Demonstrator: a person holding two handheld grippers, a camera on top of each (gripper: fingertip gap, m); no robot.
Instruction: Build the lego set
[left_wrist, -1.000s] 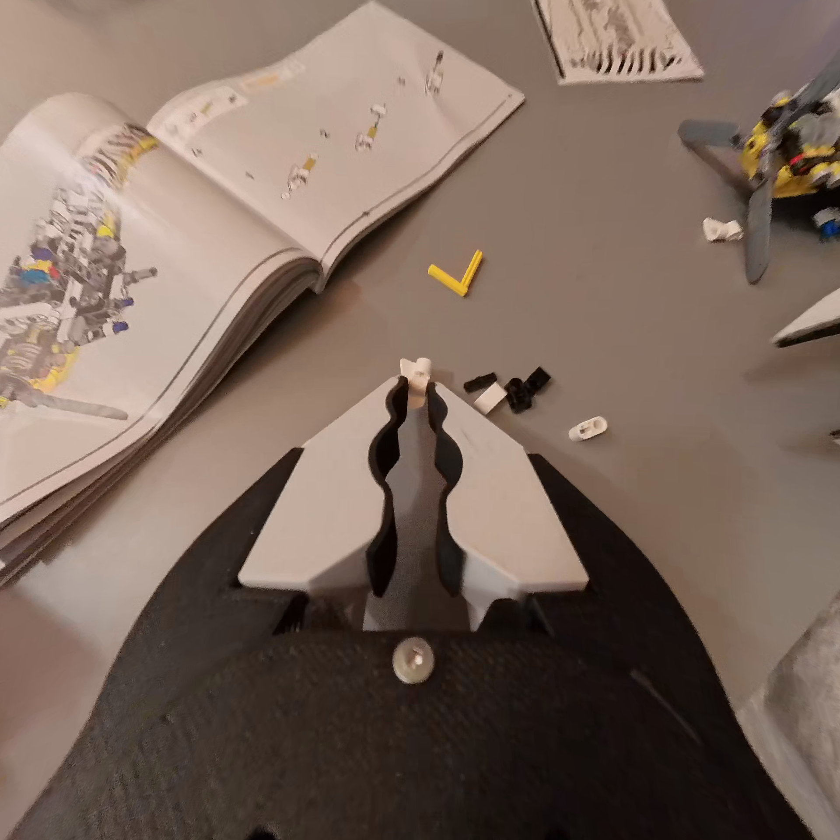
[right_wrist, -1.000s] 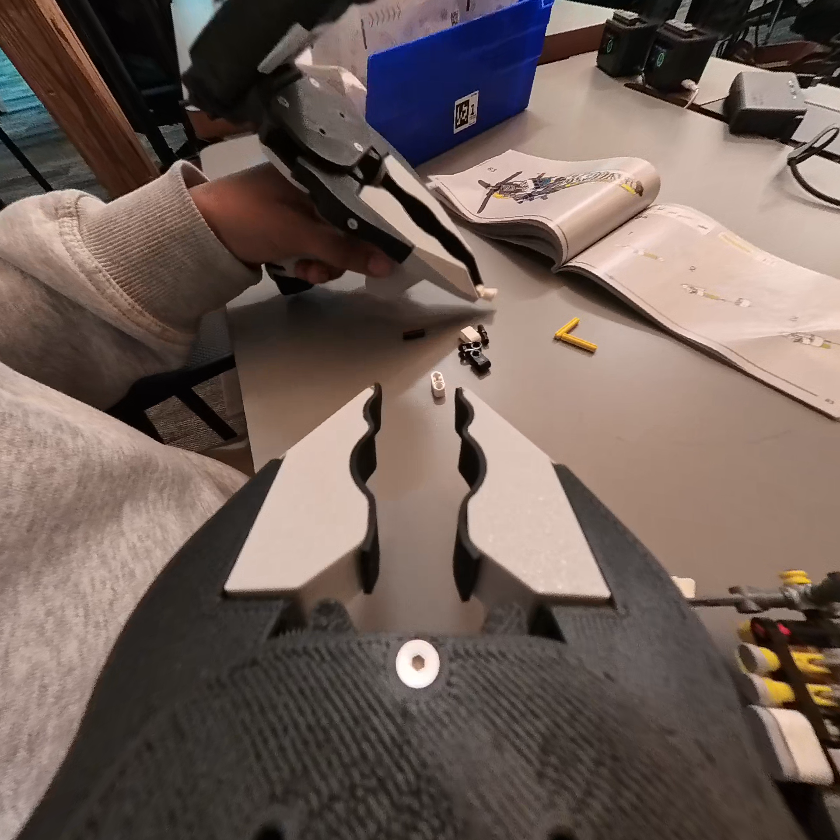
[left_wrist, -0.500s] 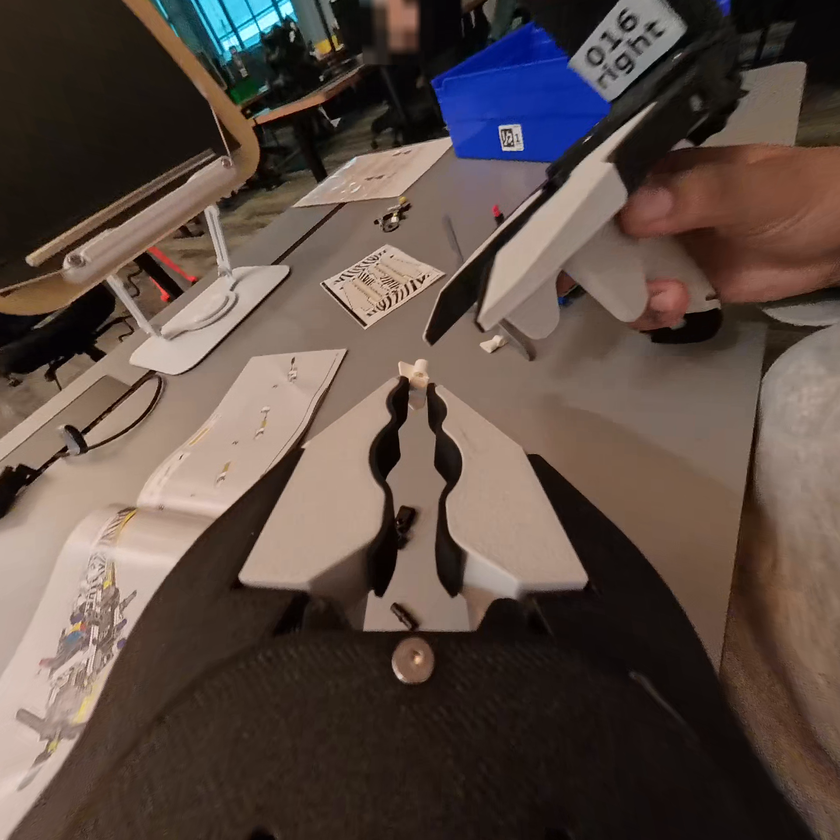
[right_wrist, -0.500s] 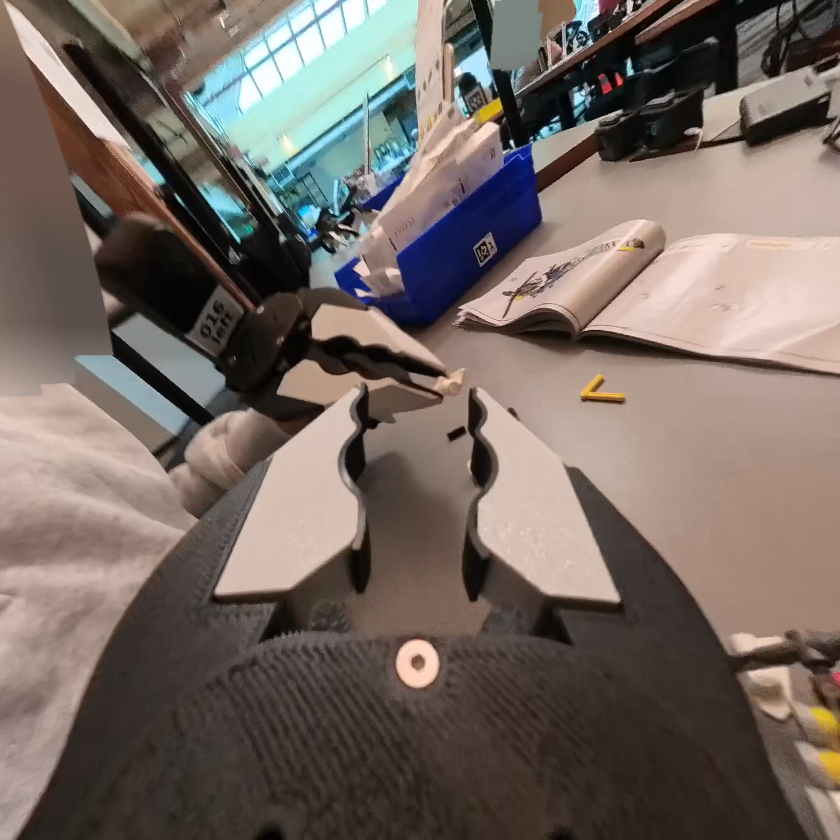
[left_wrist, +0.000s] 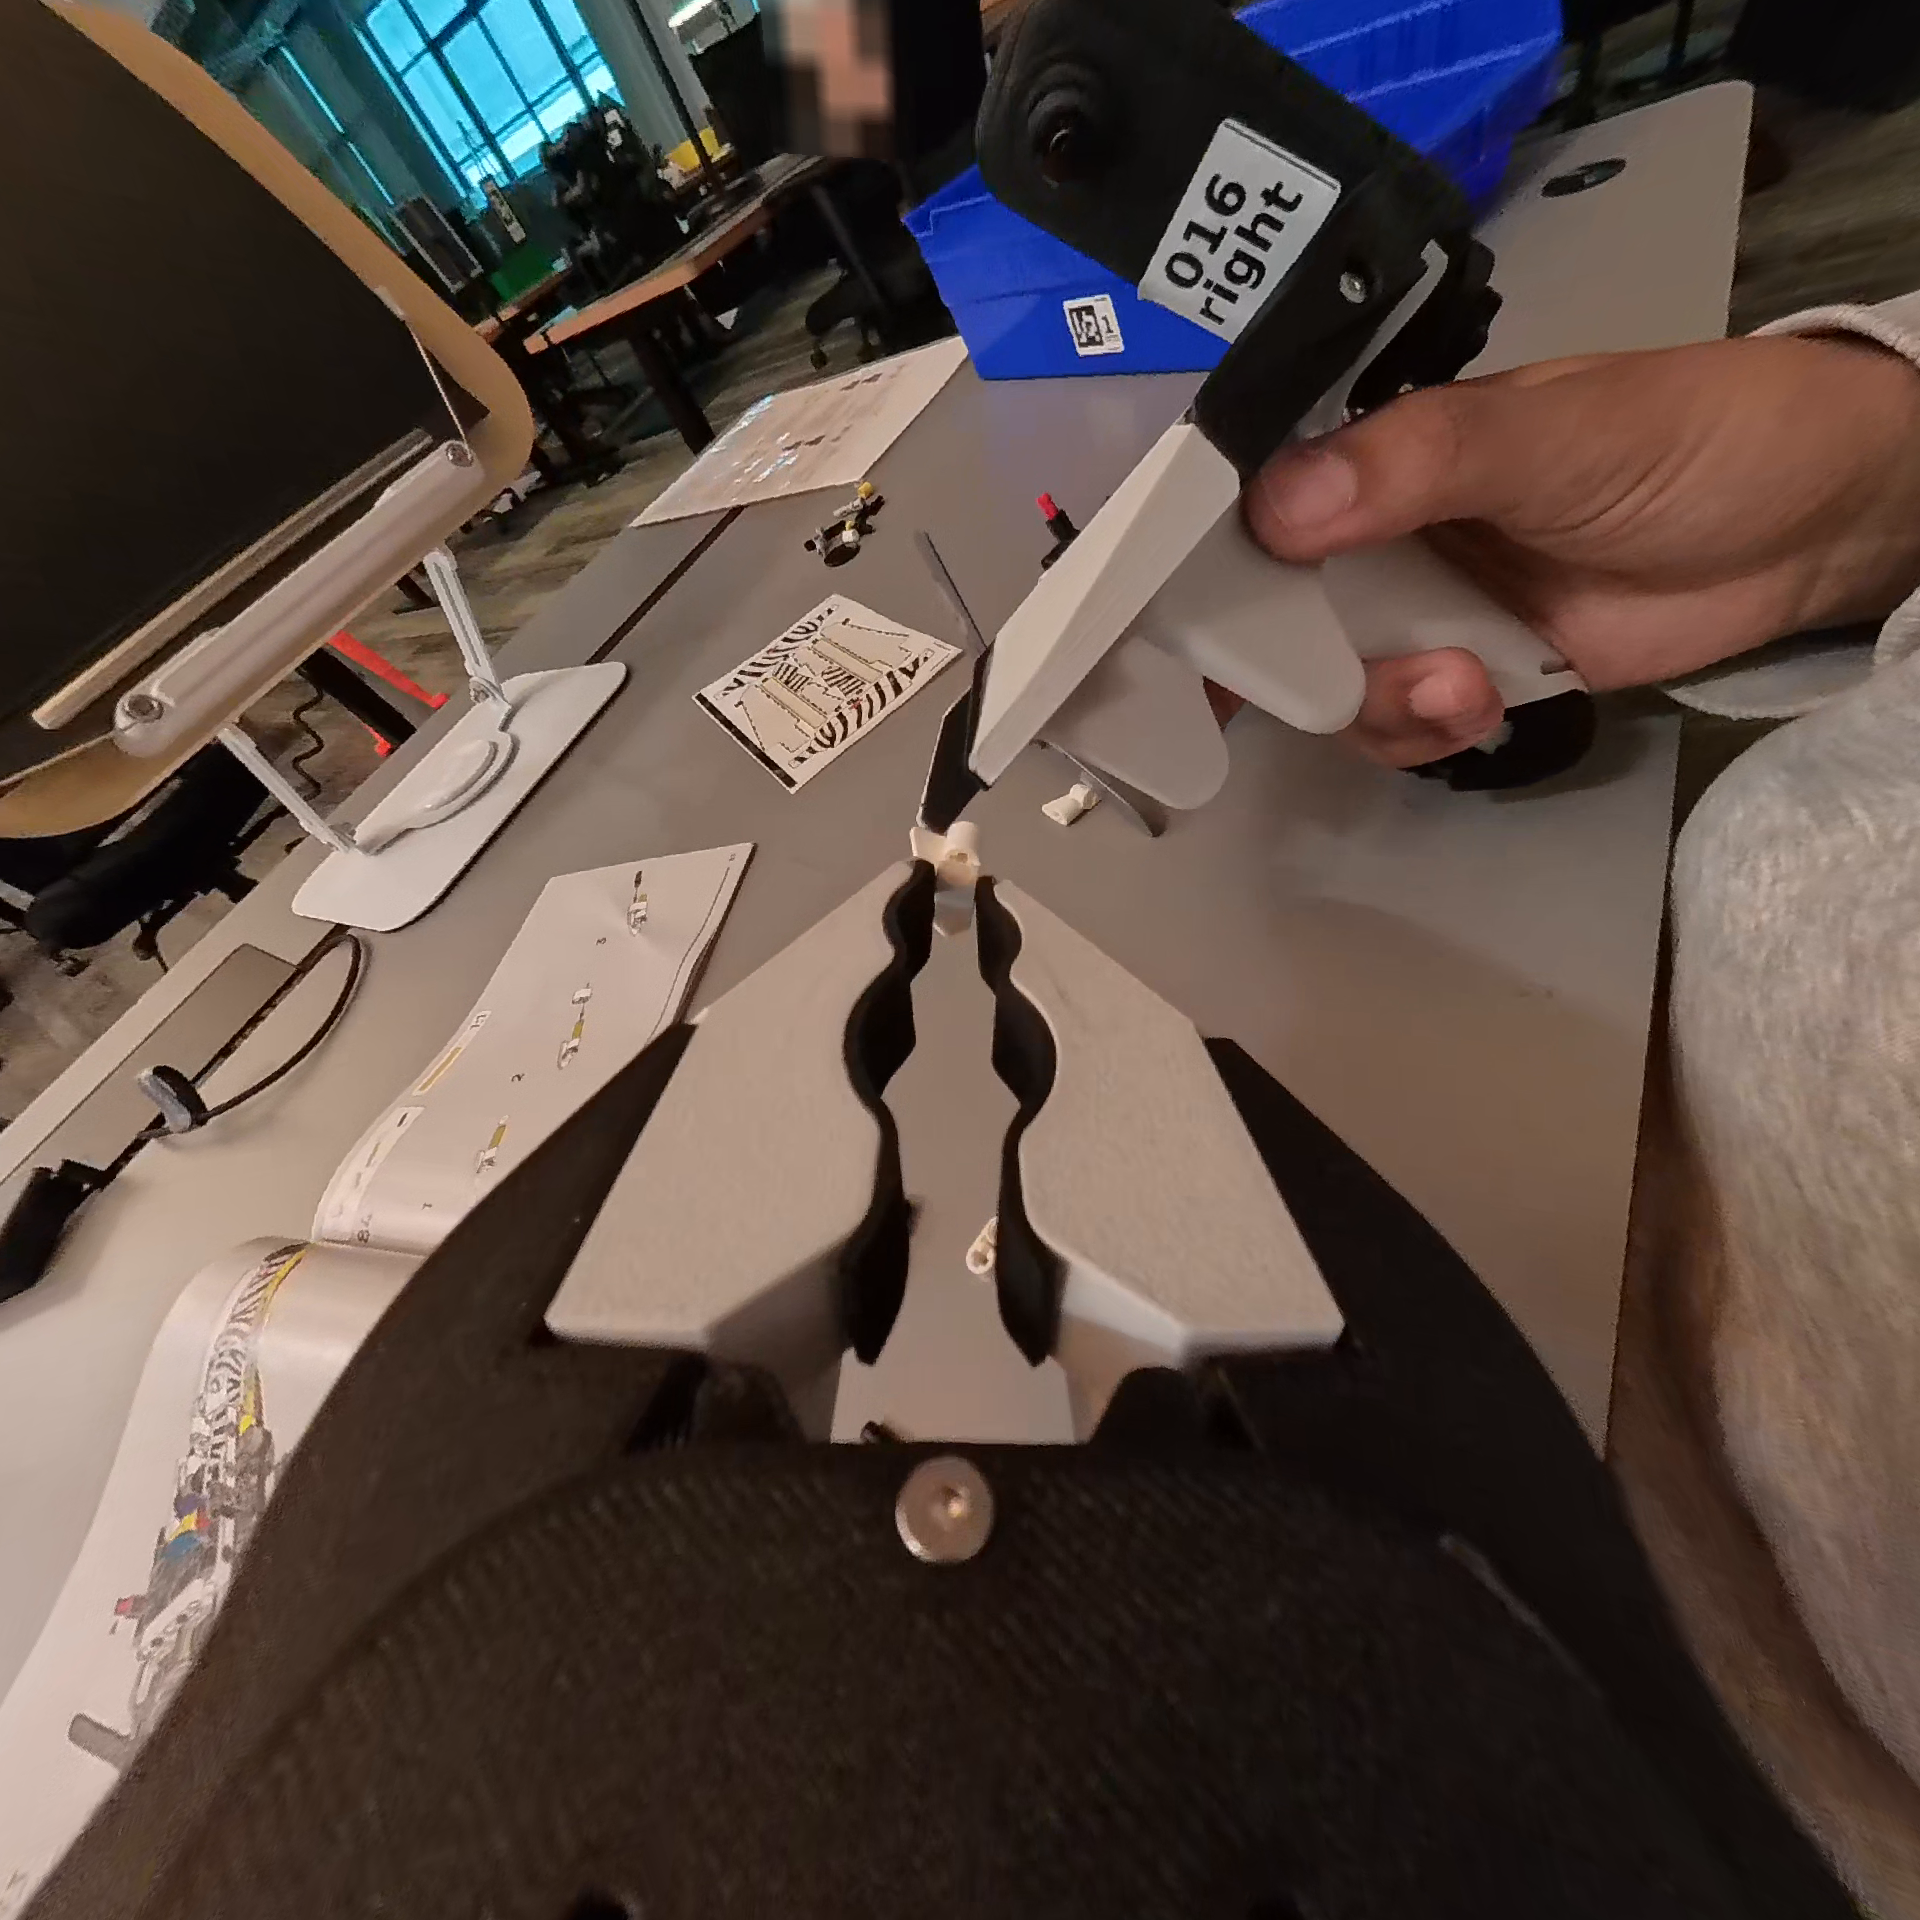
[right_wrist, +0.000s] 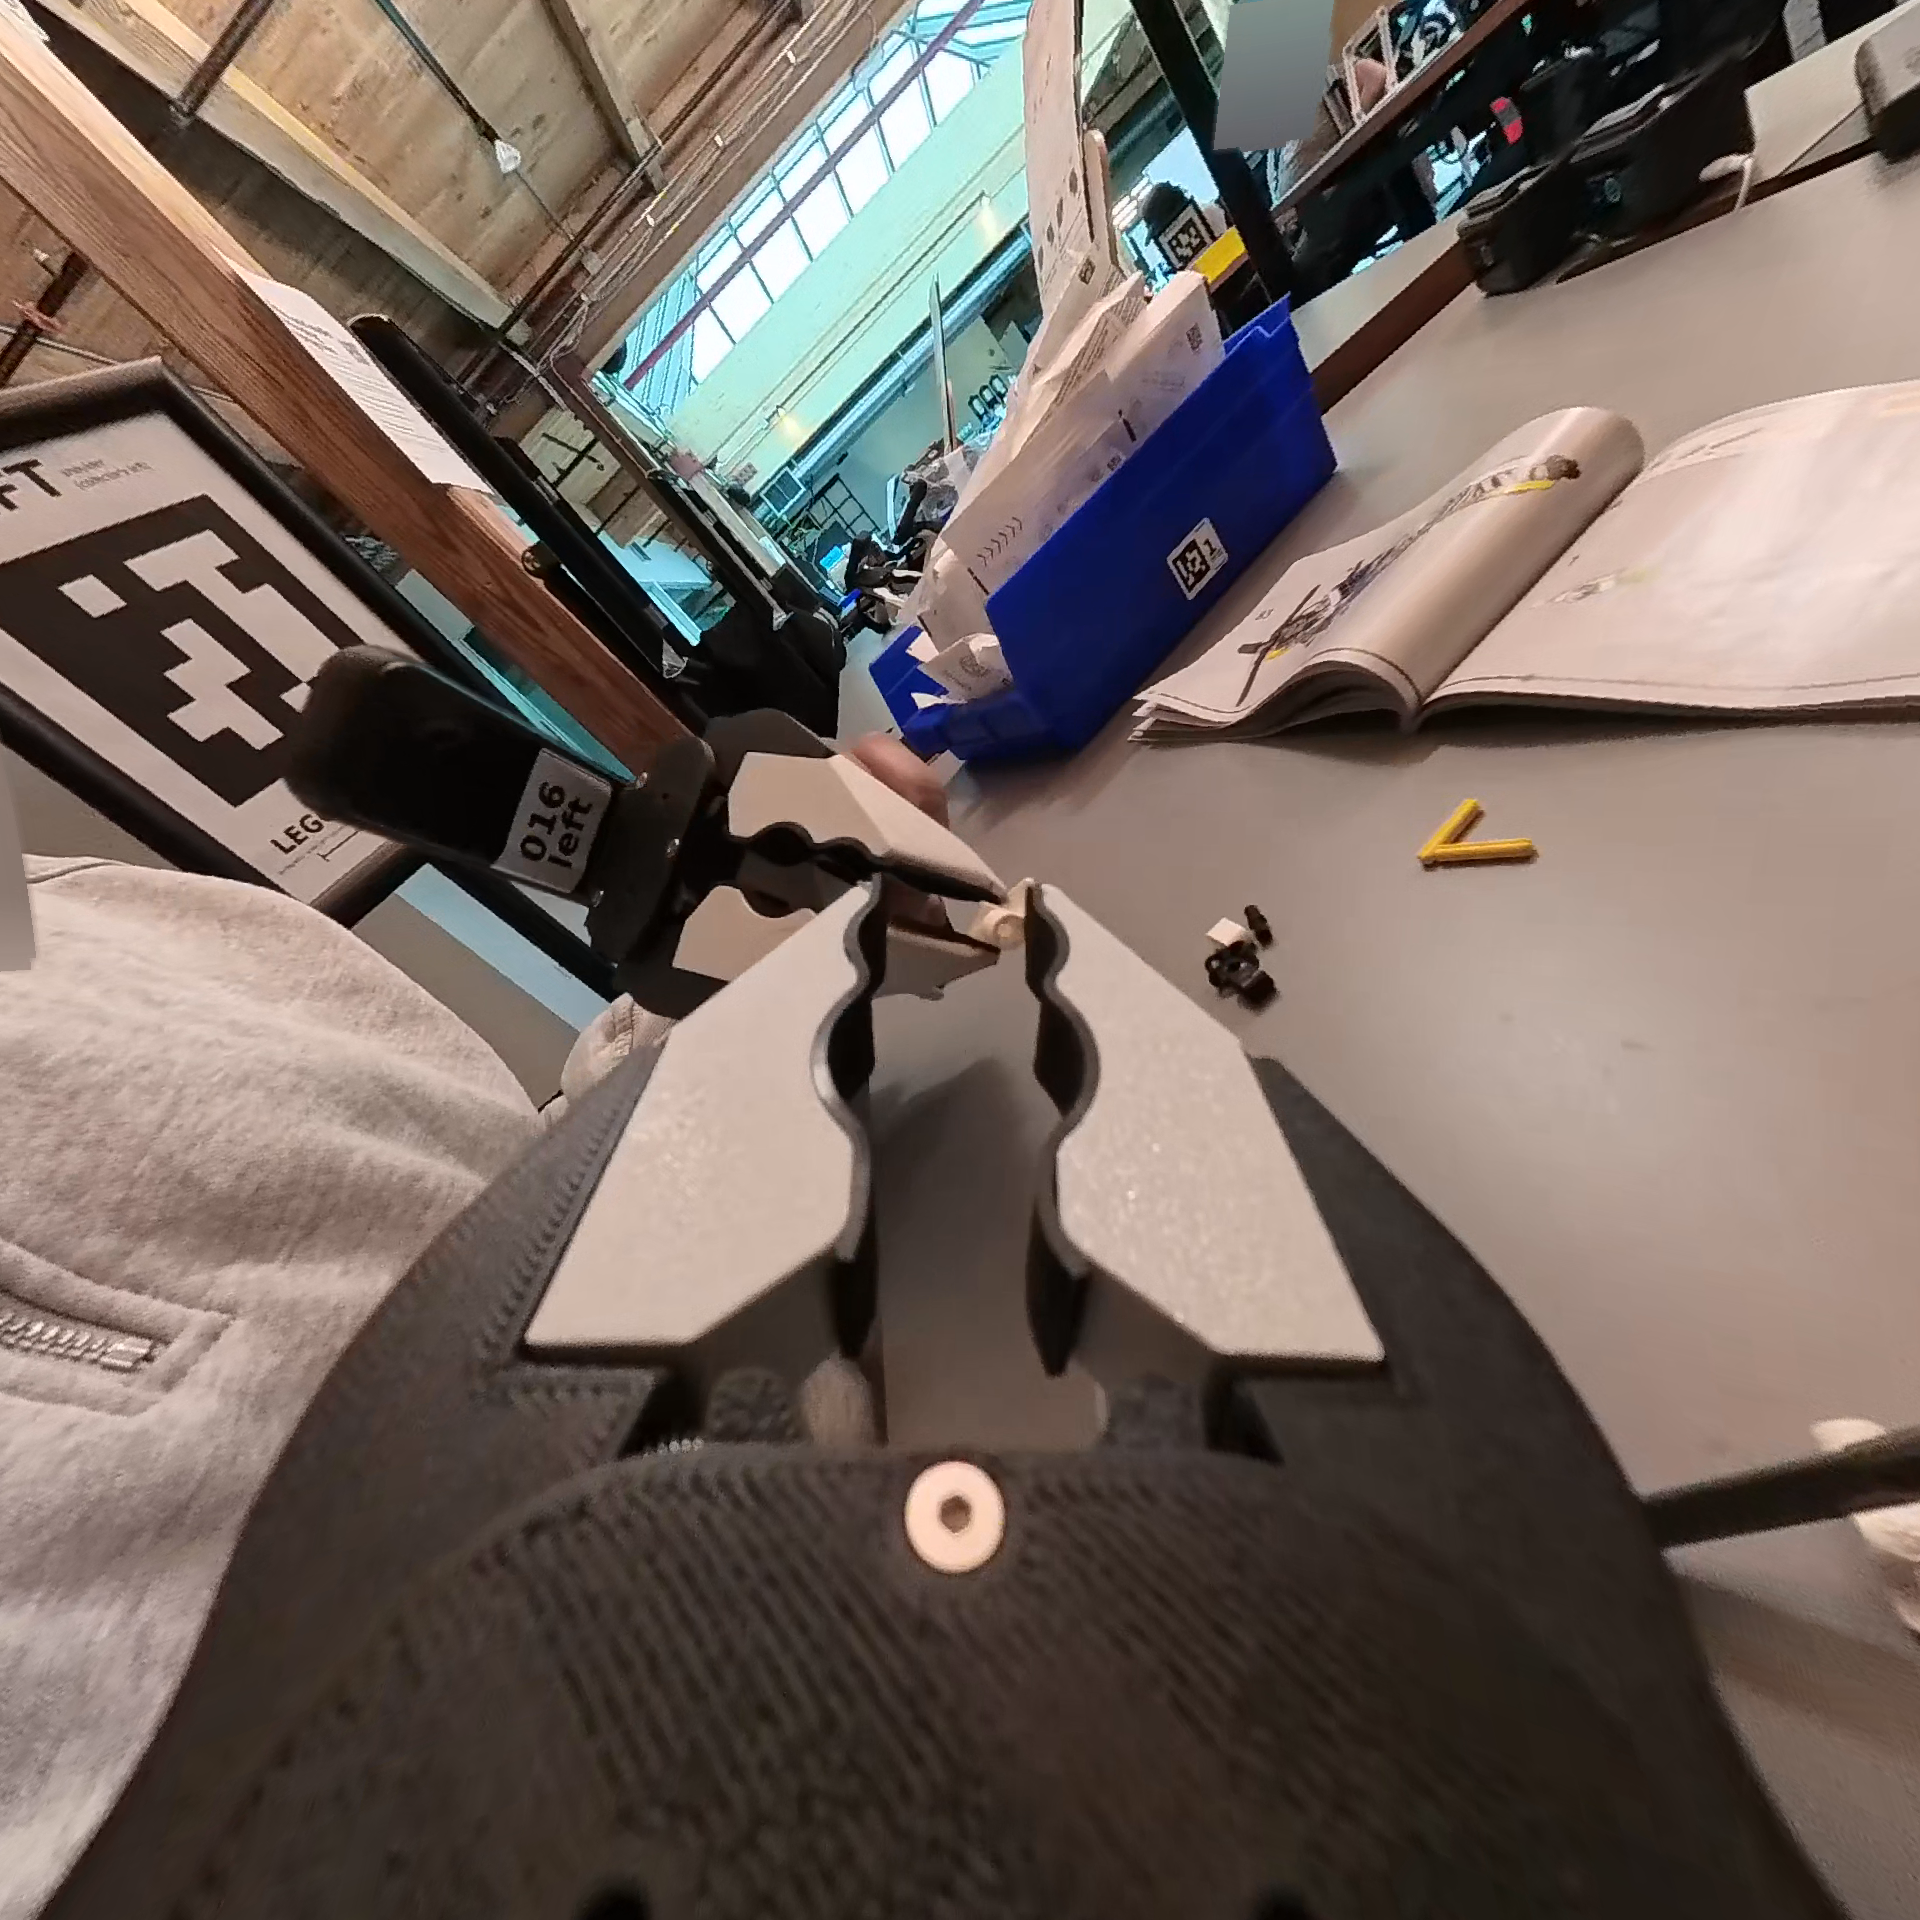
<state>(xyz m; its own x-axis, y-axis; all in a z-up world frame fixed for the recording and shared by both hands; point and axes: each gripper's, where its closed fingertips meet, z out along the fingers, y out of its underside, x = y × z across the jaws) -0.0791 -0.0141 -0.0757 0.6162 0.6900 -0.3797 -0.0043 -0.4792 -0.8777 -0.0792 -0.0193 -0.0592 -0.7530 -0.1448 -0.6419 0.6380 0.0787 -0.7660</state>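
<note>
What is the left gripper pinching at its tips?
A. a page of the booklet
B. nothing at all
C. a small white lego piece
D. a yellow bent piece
C: the left gripper is shut on a small white lego piece at its tips, with the right gripper reaching in to it; the yellow bent piece lies loose on the table, and the booklet lies open farther off.

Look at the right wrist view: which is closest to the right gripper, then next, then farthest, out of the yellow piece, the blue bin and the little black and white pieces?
From the right gripper:
1. Black and white pieces, just right of its tips on the table.
2. Yellow piece, farther right.
3. Blue bin, behind, far along the table.
</note>
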